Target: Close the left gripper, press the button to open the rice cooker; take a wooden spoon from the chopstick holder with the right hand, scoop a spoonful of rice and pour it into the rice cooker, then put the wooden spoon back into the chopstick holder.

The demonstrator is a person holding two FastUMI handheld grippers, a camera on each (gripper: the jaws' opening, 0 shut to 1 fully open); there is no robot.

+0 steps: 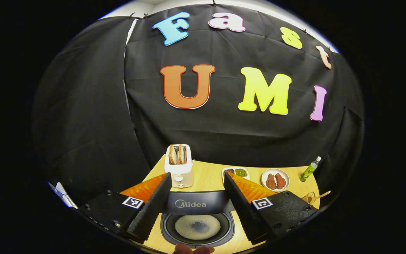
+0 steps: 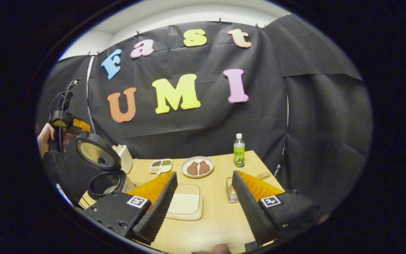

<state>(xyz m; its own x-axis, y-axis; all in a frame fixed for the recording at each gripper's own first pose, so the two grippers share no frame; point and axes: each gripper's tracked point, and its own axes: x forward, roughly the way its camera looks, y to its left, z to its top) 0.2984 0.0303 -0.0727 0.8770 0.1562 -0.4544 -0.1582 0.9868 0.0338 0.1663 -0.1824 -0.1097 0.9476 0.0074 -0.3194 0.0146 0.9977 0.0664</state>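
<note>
Right gripper view: right tool (image 2: 204, 195) spread wide, empty, above the table (image 2: 220, 215).

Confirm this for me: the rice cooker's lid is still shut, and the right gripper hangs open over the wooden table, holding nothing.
One thing is wrong: the black rice cooker is already open, with its round lid standing raised above the inner pot, as the right gripper view shows. The rest stands: the right gripper hangs open over the light wooden table, holding nothing.
</note>
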